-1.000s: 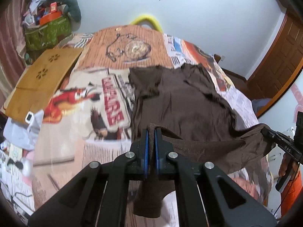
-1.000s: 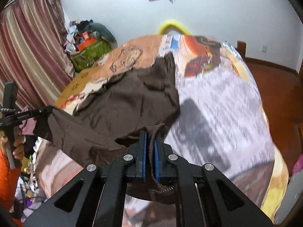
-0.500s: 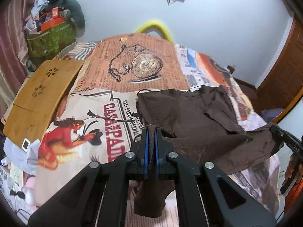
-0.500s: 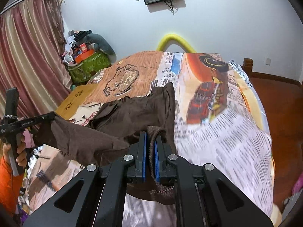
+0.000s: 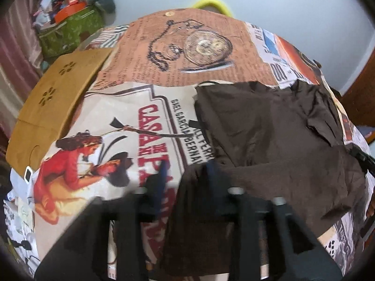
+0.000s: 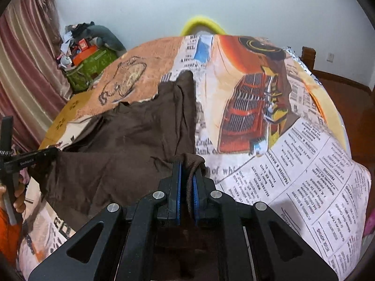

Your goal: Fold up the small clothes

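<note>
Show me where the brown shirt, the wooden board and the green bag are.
brown shirt (image 5: 269,126), left wrist view, its flat middle.
wooden board (image 5: 54,98), left wrist view, top face near the flower cutouts.
green bag (image 6: 93,68), right wrist view, its front side.

Brown shirt (image 5: 269,126) — folded over, rumpled — on bedspread (image 5: 131,117).

You are working a matt brown cloth garment (image 6: 121,145), soft and creased, on a bed (image 6: 304,175) covered in smooth printed fabric. Your right hand-held gripper (image 6: 186,180) is matt black plastic with blue rubbery pads and shiny metal screws.
</note>
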`<state>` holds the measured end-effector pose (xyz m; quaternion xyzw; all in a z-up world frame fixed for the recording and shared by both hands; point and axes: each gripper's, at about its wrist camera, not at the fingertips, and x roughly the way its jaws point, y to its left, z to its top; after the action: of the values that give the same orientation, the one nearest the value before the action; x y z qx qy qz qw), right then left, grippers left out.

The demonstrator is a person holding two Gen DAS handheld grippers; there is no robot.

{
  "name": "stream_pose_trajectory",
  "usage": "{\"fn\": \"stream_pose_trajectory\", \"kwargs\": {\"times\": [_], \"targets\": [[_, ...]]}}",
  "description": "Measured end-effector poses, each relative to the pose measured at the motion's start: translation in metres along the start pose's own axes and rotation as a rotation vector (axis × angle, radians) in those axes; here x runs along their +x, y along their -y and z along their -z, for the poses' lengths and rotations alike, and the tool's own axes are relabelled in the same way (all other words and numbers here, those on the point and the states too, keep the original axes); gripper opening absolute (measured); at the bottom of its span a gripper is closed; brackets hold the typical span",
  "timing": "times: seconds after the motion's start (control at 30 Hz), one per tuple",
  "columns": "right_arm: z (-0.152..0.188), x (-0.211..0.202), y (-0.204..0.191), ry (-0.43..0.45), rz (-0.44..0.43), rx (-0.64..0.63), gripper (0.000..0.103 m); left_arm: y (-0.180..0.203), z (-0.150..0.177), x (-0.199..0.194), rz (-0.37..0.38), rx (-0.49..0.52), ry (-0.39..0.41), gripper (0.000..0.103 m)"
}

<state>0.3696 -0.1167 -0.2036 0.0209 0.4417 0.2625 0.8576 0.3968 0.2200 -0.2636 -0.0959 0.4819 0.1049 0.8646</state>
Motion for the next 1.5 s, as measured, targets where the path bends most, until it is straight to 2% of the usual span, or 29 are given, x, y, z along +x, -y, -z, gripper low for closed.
{"fn": "stream_pose_trajectory", "kwargs": {"times": [0.07, 0.1, 0.17, 0.27, 0.37, 0.5, 0.67, 0.77, 0.8, 0.93, 1.0, 1.07, 1.3, 1.5], "targets": [[0.0, -0.004, 0.002, -0.004, -0.005, 0.004, 0.011, -0.003, 0.0, -0.007, 0.0, -0.007, 0.012, 0.053], [0.0, -0.007, 0.002, -0.004, -0.004, 0.01, 0.013, -0.005, 0.0, -0.013, 0.0, -0.007, 0.019, 0.054], [-0.002, -0.014, 0.005, 0.003, -0.001, 0.026, 0.023, -0.008, 0.001, -0.023, 0.001, -0.003, 0.029, 0.058], [-0.002, -0.036, 0.008, 0.041, -0.002, 0.039, 0.028, -0.014, 0.007, -0.039, 0.01, 0.003, 0.039, 0.063], [0.002, -0.052, 0.01, 0.061, 0.002, 0.039, 0.035, -0.021, 0.018, -0.046, 0.033, -0.002, 0.02, 0.063], [0.015, -0.063, 0.011, 0.058, 0.008, 0.046, 0.036, -0.028, 0.036, -0.042, 0.071, -0.029, -0.03, 0.063], [0.026, -0.049, 0.016, -0.008, 0.008, 0.058, 0.036, -0.026, 0.051, -0.032, 0.159, -0.047, -0.073, 0.063], [0.028, -0.039, 0.02, -0.039, 0.016, 0.069, 0.036, -0.018, 0.054, -0.028, 0.16, -0.025, -0.07, 0.063], [0.028, -0.036, 0.022, -0.041, 0.011, 0.078, 0.036, -0.017, 0.053, -0.028, 0.163, -0.02, -0.067, 0.061], [0.029, -0.032, 0.025, -0.048, -0.016, 0.098, 0.034, -0.014, 0.051, -0.021, 0.186, -0.017, -0.084, 0.035], [0.029, -0.03, 0.023, -0.046, -0.024, 0.082, 0.023, -0.012, 0.05, -0.02, 0.206, -0.009, -0.09, 0.027], [0.031, -0.031, 0.02, -0.036, -0.015, 0.068, 0.008, -0.01, 0.051, -0.022, 0.224, 0.005, -0.084, 0.013], [0.024, -0.051, 0.013, 0.025, -0.012, 0.028, 0.006, -0.004, 0.043, -0.046, 0.206, 0.056, -0.018, 0.009], [0.0, -0.072, 0.007, 0.085, -0.044, 0.016, 0.006, -0.004, 0.018, -0.074, 0.226, 0.051, 0.047, 0.009]]}}
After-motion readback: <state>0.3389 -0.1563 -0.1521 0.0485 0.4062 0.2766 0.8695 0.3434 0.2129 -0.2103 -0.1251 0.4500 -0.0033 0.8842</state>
